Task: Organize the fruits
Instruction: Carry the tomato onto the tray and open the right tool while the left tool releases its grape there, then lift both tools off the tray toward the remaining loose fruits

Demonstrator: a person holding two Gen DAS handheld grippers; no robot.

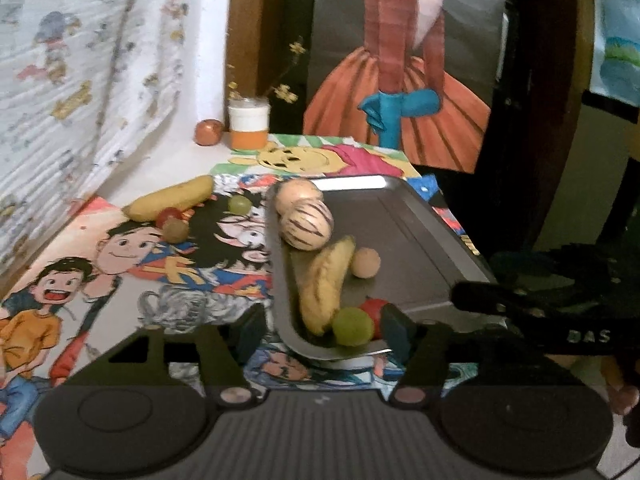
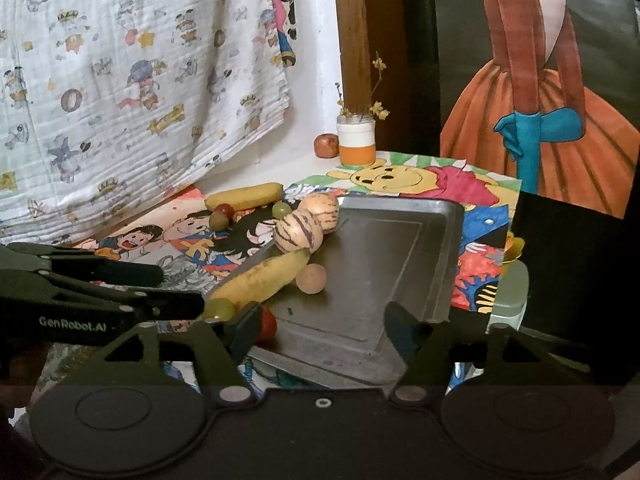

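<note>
Lying long-ways on the metal tray (image 1: 400, 216): one banana (image 1: 326, 286), stretched from the near left corner up toward the far end, its far tip pointing at a stripy melon (image 1: 306, 226). Right behind that melon, touching it, a second pale melon (image 1: 298, 196). Just beside the banana's right side, a small tan ball fruit (image 1: 366, 263). Down at the banana's near end, a green grape (image 1: 353, 326) and a red tomato (image 1: 374, 310), squeezed together in the tray's corner.

Off the tray, on the cartoon-picture cloth (image 1: 120, 280): another banana (image 1: 170, 198), lying sideways with its long side running left to right (a bit tilted, right end farther back). Close by it, a small red tomato (image 1: 168, 214), a brownish-green grape (image 1: 175, 229) and a light green grape (image 1: 239, 204).

Far back by the wall: an orange and white jar (image 1: 248, 122) with dry twigs, and a round reddish fruit (image 1: 208, 132) beside it.

Left gripper (image 1: 320, 330) spread wide apart, holding nothing, hanging over the tray's near left corner, one finger by the red tomato. Right gripper (image 2: 320, 326) also spread wide and holding nothing, low over the tray's near edge, its left finger near the tomato.

Same tray from the right view: banana (image 2: 262, 278) pointing up and right toward the melons.
</note>
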